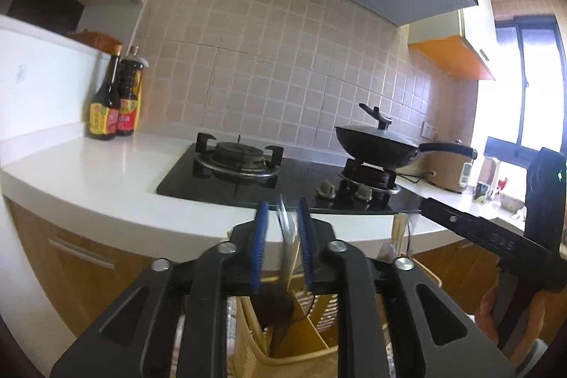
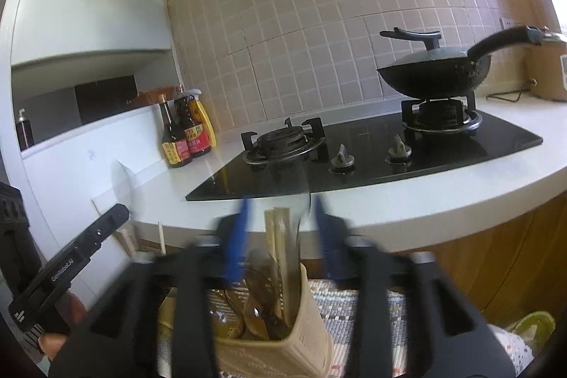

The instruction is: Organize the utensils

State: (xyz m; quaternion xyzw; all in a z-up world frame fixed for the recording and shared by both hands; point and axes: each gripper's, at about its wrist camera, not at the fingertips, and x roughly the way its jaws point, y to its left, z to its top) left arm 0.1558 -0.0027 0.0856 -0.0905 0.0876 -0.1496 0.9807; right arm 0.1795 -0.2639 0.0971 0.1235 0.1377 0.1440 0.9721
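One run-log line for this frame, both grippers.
left gripper: open, blurred utensil between jaws | right gripper: open, chopsticks between jaws | utensil holder: beneath both grippers

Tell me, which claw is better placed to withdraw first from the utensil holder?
Right, probably: the right claw stands wide, clear of the chopsticks in the holder; the left claw stands narrow around a blurred utensil.

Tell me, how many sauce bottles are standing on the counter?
2: a slim dark sauce bottle in front, a wider brown yellow-handled one just behind it, left of the stove. Others may be hidden.
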